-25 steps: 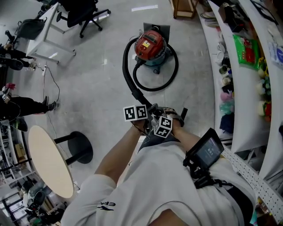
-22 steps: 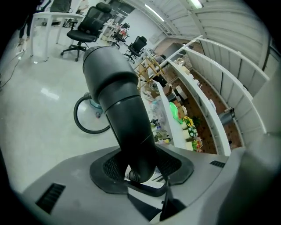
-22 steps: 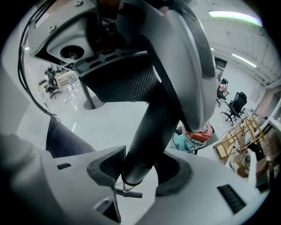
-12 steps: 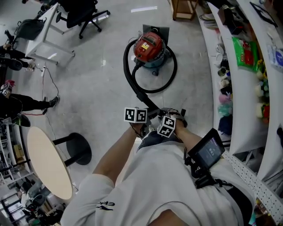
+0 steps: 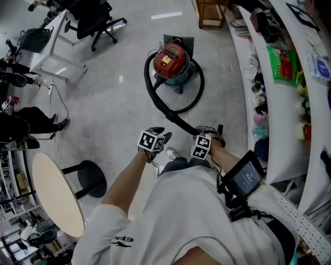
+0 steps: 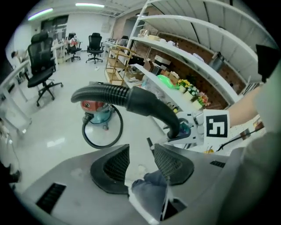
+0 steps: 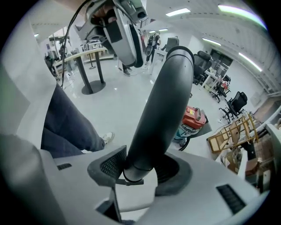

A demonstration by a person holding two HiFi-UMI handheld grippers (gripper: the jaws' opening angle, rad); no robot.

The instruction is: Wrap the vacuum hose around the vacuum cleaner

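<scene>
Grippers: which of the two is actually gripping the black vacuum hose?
The right gripper: its jaws clamp the smooth black end of the vacuum hose. The left gripper has just been opening its jaws; they stand apart with nothing between them.

This is an open-plan office or lab workroom with a mock shop wall. It has a polished grey floor (image 5: 114, 98). Swivel chairs (image 5: 95, 15) and a white desk (image 5: 49, 45) stand at 11 o'clock, and a round table (image 5: 57, 191) at 8 o'clock. Long white shelves (image 5: 283, 129) at 3 o'clock hold packets and small goods. The left gripper view shows strip lights (image 6: 90, 5) overhead.
</scene>
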